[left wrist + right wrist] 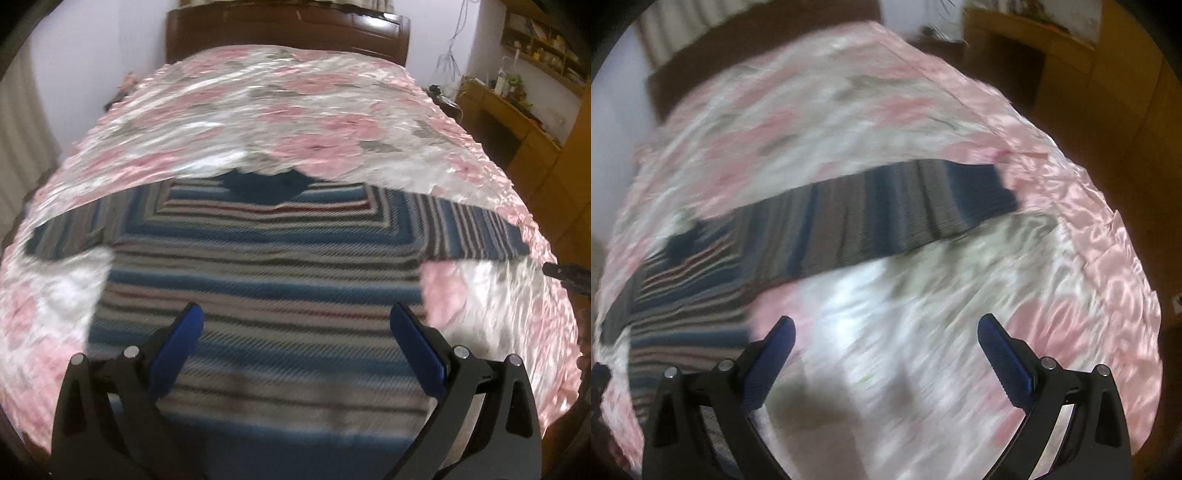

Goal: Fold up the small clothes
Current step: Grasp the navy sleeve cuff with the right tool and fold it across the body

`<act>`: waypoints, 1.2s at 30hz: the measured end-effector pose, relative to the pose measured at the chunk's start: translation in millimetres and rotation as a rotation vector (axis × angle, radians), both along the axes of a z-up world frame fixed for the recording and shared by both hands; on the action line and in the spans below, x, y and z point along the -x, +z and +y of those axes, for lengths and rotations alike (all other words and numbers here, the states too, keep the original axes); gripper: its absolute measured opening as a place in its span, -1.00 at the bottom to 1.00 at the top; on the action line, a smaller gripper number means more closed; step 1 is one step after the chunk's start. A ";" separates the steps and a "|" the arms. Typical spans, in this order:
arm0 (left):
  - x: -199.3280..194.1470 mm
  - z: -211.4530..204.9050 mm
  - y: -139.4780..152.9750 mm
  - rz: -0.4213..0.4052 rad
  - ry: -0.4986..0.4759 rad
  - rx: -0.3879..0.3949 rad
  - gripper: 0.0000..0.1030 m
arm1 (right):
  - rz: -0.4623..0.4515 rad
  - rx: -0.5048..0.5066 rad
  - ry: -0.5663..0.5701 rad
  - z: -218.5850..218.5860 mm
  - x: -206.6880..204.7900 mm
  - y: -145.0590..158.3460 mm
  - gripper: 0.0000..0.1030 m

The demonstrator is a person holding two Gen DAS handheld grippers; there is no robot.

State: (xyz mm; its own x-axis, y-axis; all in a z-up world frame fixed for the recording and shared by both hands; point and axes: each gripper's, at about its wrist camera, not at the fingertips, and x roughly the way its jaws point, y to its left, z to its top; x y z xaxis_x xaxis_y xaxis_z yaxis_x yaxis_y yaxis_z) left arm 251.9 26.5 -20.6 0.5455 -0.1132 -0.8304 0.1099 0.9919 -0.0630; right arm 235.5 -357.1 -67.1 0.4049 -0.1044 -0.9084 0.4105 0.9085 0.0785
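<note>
The striped sweater (266, 266) lay flat on the bed (295, 110), sleeves spread left and right, ready for folding. The left gripper (295, 317) hung over its near body, fingers wide, empty. The right gripper (886, 328), likewise wide and empty, hung near the right sleeve (886, 218).
</note>
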 end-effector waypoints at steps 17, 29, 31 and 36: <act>-136.0 -131.1 -58.7 0.072 0.004 0.013 0.95 | 0.142 -0.200 -0.081 -157.8 -99.0 -89.9 0.90; -145.6 -80.2 -90.3 0.103 0.070 -0.041 0.95 | 0.054 -0.187 -0.091 -163.6 -104.3 -99.4 -0.75; -148.5 -65.7 -93.7 0.120 0.099 -0.025 0.95 | 0.015 -0.179 -0.093 -162.0 -103.0 -88.7 -0.80; -153.3 -44.9 -92.5 0.111 0.139 -0.004 0.95 | -0.076 -0.176 -0.060 -151.6 -98.1 -61.3 -0.80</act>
